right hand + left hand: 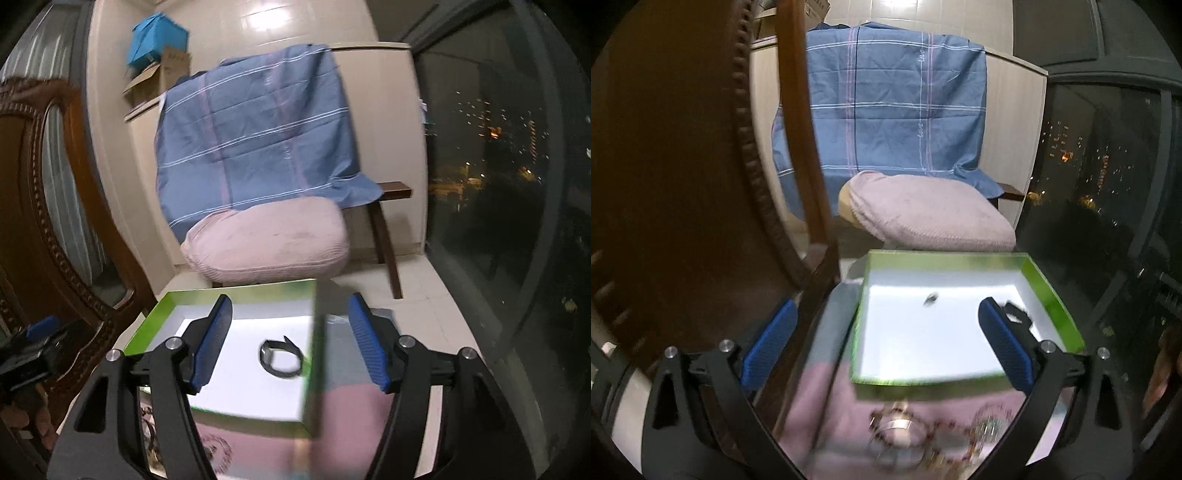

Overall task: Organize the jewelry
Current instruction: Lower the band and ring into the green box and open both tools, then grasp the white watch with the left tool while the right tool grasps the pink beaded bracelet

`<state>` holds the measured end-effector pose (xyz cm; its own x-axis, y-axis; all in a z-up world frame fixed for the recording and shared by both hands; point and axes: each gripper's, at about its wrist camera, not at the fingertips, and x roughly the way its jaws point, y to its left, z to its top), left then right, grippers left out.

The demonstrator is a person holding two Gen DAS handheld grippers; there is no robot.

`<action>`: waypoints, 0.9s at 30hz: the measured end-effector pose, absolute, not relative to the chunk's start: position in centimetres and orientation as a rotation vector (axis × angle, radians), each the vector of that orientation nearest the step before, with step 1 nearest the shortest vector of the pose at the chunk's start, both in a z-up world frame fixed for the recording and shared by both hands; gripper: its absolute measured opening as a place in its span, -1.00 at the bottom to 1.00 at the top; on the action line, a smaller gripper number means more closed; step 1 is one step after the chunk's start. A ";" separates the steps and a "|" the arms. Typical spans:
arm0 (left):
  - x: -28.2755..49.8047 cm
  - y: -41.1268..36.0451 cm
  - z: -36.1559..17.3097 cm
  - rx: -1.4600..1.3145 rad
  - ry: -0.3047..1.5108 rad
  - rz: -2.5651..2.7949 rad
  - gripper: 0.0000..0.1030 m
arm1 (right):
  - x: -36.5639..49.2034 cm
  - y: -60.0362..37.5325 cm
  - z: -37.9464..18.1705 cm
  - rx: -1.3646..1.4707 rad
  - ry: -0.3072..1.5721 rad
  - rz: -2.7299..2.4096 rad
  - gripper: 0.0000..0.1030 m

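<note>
Both jaws stand wide apart and hold nothing: left gripper (886, 338), right gripper (290, 341). Judged step: between placements. The green-walled box (1054, 295) holds a dark band (280, 360) near its right wall. Next, a pick from the blurred jewelry pile (934, 435) on the pink cloth (827, 402), just beside the box's near edge.

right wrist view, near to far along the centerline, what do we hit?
Pink cloth → green box with the black band on its white floor → pink cushion → blue plaid sheet → white tiled wall.
</note>
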<state>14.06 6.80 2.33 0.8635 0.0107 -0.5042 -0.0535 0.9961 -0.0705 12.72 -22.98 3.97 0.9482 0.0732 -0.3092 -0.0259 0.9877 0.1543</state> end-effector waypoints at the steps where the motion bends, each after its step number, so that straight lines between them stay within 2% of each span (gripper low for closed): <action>1: 13.2 6.8 2.5 -0.086 0.528 0.037 0.89 | 11.8 -23.8 4.1 0.169 0.326 0.044 0.25; 5: 10.2 7.1 2.5 -0.118 0.529 0.020 0.89 | 9.2 -24.0 3.4 0.183 0.373 0.068 0.24; 10: 8.4 6.6 0.3 -0.095 0.585 0.022 0.89 | 7.6 -20.0 0.5 0.061 0.453 0.123 0.24; 19: 8.0 5.8 -0.6 -0.077 0.612 0.016 0.89 | 7.9 -16.6 -0.9 -0.025 0.499 0.159 0.24; 27: 8.1 2.5 -2.9 0.003 0.727 -0.055 0.89 | 8.9 -16.3 -1.5 -0.026 0.537 0.159 0.24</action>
